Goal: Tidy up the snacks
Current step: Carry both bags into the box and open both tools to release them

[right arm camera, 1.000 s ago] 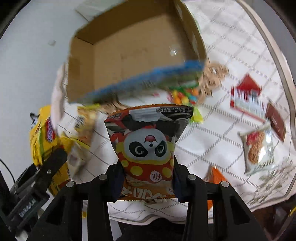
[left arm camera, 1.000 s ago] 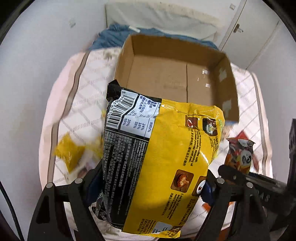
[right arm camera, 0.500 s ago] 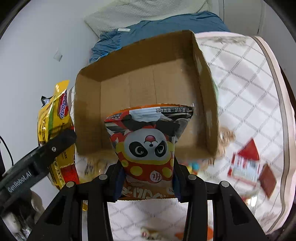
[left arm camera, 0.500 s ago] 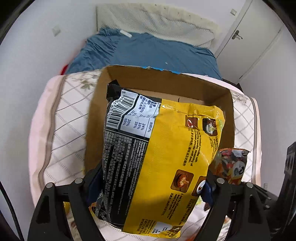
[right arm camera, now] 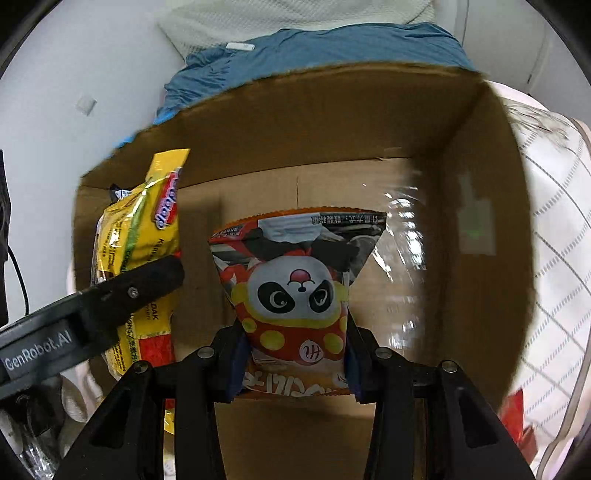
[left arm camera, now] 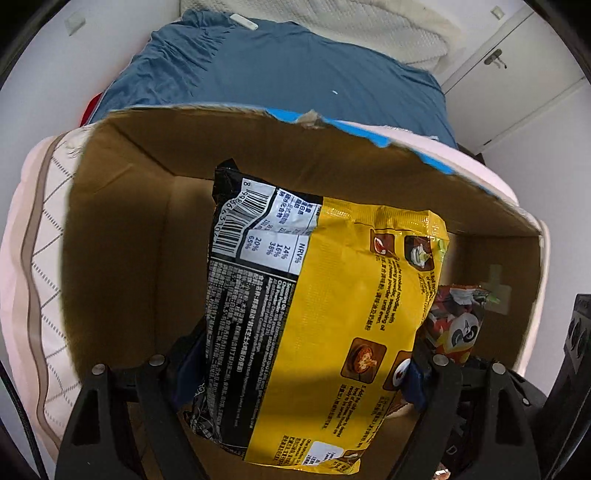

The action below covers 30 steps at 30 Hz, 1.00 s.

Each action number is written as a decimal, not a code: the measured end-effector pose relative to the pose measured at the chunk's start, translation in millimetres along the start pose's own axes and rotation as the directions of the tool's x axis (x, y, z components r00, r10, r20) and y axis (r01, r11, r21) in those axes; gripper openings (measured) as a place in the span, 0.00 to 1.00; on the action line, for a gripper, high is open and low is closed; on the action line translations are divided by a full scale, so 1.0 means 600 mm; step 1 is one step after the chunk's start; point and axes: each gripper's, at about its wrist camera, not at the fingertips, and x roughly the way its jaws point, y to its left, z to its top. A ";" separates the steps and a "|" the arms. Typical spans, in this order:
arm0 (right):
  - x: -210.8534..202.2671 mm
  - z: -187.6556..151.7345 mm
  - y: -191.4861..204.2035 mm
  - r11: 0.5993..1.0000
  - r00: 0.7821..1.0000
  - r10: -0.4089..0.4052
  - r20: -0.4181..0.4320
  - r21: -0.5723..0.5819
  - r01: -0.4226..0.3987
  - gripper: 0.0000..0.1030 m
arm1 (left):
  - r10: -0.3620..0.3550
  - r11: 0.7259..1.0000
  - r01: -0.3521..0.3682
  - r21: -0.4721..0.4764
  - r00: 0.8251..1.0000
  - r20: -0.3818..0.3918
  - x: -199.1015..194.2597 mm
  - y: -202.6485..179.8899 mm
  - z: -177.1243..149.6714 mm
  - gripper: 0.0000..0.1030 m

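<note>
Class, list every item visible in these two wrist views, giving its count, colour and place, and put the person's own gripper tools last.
Noodle packet: one, yellow and black, held upright over the box's left side.
Panda snack bag: one, red, orange and white, held over the box's middle.
Cardboard box: one, brown, open-topped, on the quilt.
Quilt: one, pale pink with a line pattern, under the box.
Blue bedding: one, beyond the box.
White pillow: one, behind the bedding.
Red wrapper: one, on the quilt right of the box.
Left gripper: black, shut on the noodle packet.
Right gripper: black, shut on the panda snack bag.
</note>
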 end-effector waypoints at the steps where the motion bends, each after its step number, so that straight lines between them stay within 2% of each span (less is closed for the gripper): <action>1: 0.009 0.006 0.001 1.000 1.000 -0.010 0.000 -0.007 0.010 0.44 | 0.007 1.000 -0.007 0.005 1.000 -0.001 0.007 -0.002 0.003 0.82; 7: 0.040 0.035 0.005 0.998 0.999 -0.046 0.014 -0.030 0.046 0.44 | 0.023 0.999 -0.023 0.033 1.000 -0.015 0.040 -0.021 0.014 0.82; 9: 0.043 0.037 0.010 0.997 0.997 -0.065 0.033 -0.046 0.067 0.45 | 0.051 0.998 -0.051 0.037 0.999 -0.001 0.046 -0.023 0.016 0.85; 10: 0.046 0.041 0.015 0.994 0.996 -0.081 0.043 -0.069 0.084 0.51 | 0.068 0.997 -0.068 0.044 0.998 0.005 0.046 -0.027 0.015 0.87; 11: 0.047 0.041 0.018 0.993 0.995 -0.084 0.047 -0.080 0.087 0.71 | 0.077 0.996 -0.077 0.049 0.997 0.007 0.046 -0.026 0.018 0.92; 13: 0.047 0.042 0.022 0.994 0.996 -0.072 0.048 -0.080 0.075 0.94 | 0.080 0.995 -0.081 0.054 0.996 0.027 0.038 -0.033 0.017 0.93; 19: 0.052 0.041 -0.004 0.997 0.997 -0.067 0.024 -0.035 0.067 0.94 | 0.085 0.995 -0.089 0.053 0.994 0.068 0.002 -0.049 0.009 0.94; 21: 0.060 0.059 -0.018 0.998 0.998 -0.053 0.017 -0.029 0.054 0.94 | 0.086 0.995 -0.089 0.047 0.993 0.076 -0.012 -0.051 0.005 0.94; 25: 0.033 0.041 -0.016 0.998 0.998 -0.052 0.031 -0.032 0.053 0.94 | 0.085 0.995 -0.090 0.045 0.990 0.110 -0.057 -0.053 -0.017 0.94; 30: -0.019 0.002 -0.012 0.998 0.995 -0.053 0.085 -0.026 0.056 0.94 | 0.109 0.991 -0.120 0.053 0.978 0.180 -0.128 -0.058 -0.063 0.94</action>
